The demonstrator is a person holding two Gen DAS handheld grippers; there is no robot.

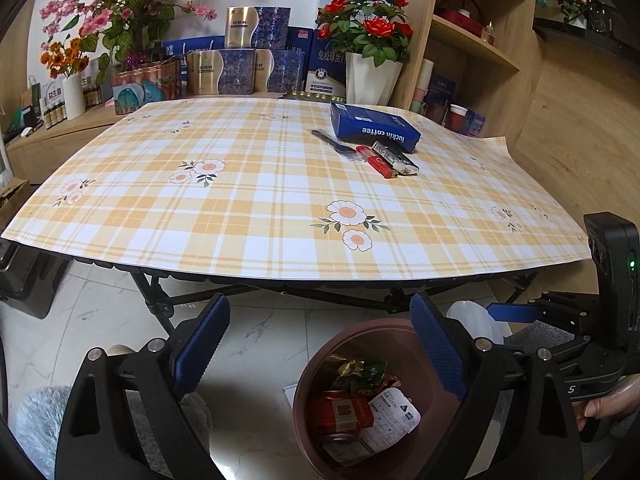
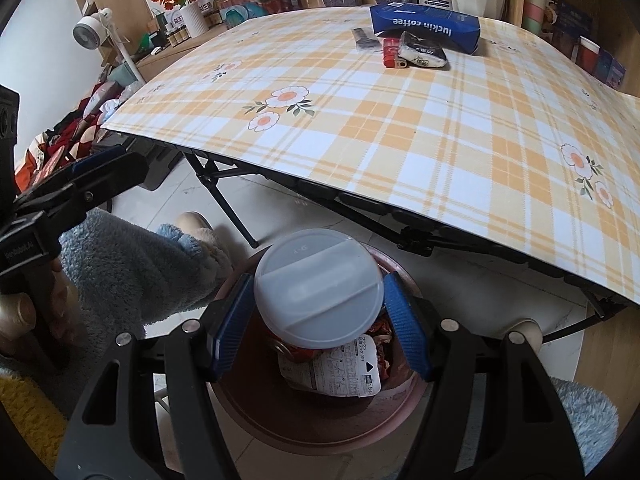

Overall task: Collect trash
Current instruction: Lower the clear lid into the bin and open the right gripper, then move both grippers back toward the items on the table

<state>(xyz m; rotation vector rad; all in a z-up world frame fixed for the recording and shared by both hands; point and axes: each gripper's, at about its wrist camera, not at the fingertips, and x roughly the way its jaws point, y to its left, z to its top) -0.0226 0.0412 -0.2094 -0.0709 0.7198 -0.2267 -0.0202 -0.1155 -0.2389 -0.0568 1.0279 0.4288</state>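
Both views sit low in front of the table (image 1: 280,184), just off its near edge, and look forward and downward along their own fingers. The left wrist view faces the tabletop more squarely, with the bin (image 1: 320,364) close below at lower right. The right wrist view tilts steeper and hangs right over the bin (image 2: 280,420). Both share the checked tabletop, the blue box (image 1: 374,126) (image 2: 426,28) at its far side, and the bin; each also catches the other gripper at its edge.
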